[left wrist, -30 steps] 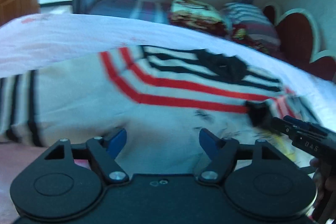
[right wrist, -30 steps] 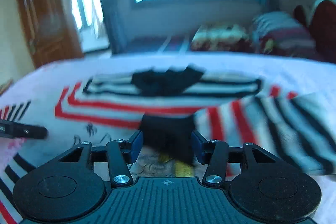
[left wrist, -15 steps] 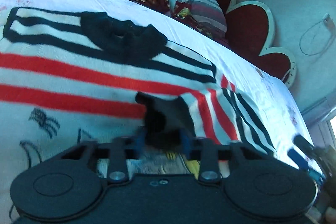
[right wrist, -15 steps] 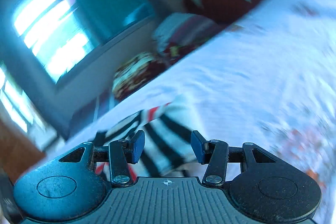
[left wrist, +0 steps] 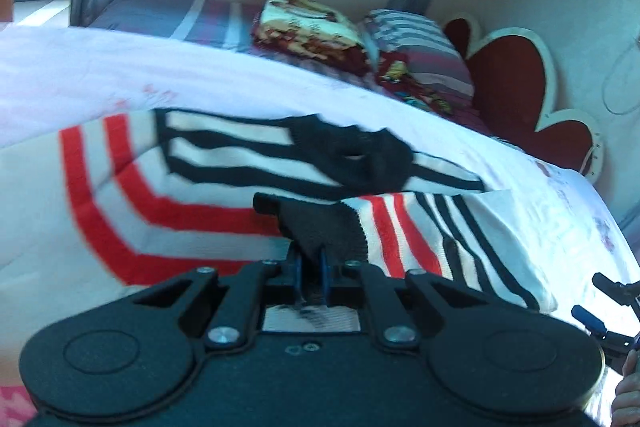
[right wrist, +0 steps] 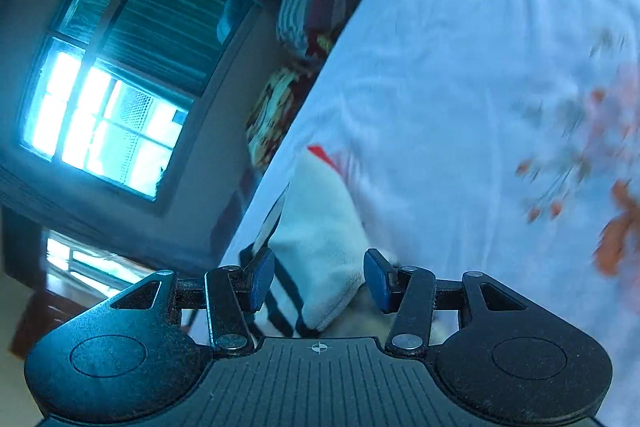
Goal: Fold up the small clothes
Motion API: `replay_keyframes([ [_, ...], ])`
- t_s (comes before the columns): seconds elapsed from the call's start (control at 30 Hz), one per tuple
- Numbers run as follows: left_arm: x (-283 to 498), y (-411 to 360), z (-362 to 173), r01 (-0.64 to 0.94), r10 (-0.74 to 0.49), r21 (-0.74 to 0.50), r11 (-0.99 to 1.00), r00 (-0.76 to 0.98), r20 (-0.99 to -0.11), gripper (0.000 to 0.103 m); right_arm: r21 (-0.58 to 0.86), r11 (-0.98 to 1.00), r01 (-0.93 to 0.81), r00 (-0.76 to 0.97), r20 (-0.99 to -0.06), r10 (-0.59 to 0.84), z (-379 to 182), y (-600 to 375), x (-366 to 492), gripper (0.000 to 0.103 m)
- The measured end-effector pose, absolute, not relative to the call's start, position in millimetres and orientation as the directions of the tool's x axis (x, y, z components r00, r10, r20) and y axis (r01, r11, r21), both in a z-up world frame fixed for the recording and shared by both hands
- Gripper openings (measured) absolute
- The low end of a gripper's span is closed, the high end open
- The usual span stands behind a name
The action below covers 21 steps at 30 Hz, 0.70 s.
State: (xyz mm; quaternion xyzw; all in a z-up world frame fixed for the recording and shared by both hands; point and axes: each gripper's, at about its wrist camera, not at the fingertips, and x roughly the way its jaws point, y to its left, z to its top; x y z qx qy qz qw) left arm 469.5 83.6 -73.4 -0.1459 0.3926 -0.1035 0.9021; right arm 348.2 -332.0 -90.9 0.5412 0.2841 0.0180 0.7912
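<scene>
A small knitted sweater (left wrist: 224, 195), white with red and black stripes and a black collar (left wrist: 360, 159), lies spread on the bed (left wrist: 80, 75), which is covered by a white sheet with a faint flower print. The sweater takes the middle of the bed, and its collar points toward the far edge, where the pillows (left wrist: 312, 27) lie. The left gripper (left wrist: 311, 281) has its blue fingers (left wrist: 296, 275) pressed nearly together, and between them it pinches the black cuff (left wrist: 320, 231) of the right sleeve; this sleeve is folded inward, so the cuff lies over the red stripes of the chest. A red headboard (left wrist: 516, 83) with a white border stands at the far right corner of the bed. The right gripper (right wrist: 319, 281) has its blue fingers (right wrist: 260, 283) wide apart and they hold nothing; in the right wrist view a white part of the sweater (right wrist: 320, 247) lies between and under them, but I cannot tell if it touches them. In the left wrist view this gripper (left wrist: 600, 311) is seen at the right edge of the bed, well apart from the cuff.
</scene>
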Motion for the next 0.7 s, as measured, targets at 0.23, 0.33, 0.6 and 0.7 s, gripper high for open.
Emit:
replay_keyframes([
  [0.23, 470.0, 79.8, -80.9, 0.088, -0.292, -0.312, 0.946, 0.654, -0.698, 0.008, 0.870, 0.372, 0.323, 0.808, -0.458, 0.371, -108.0, -342.3, 368.2, 0.049],
  [0.33, 471.4, 81.1, -84.2, 0.082, -0.288, -0.311, 0.947, 0.649, -0.704, 0.008, 0.814, 0.484, 0.321, 0.783, -0.515, 0.348, -102.2, -337.8, 372.1, 0.005],
  [0.6, 474.6, 70.6, -91.9, 0.091, -0.215, -0.204, 0.975, 0.636, -0.742, 0.014, 0.734, 0.607, 0.303, 0.741, -0.582, 0.334, -100.6, -331.1, 356.1, 0.004],
  [0.7, 462.5, 69.1, -76.3, 0.057, -0.119, -0.110, 0.992, 0.682, -0.721, 0.030, 0.700, 0.676, 0.231, 0.759, -0.564, 0.325, -76.6, -330.4, 340.0, 0.005],
])
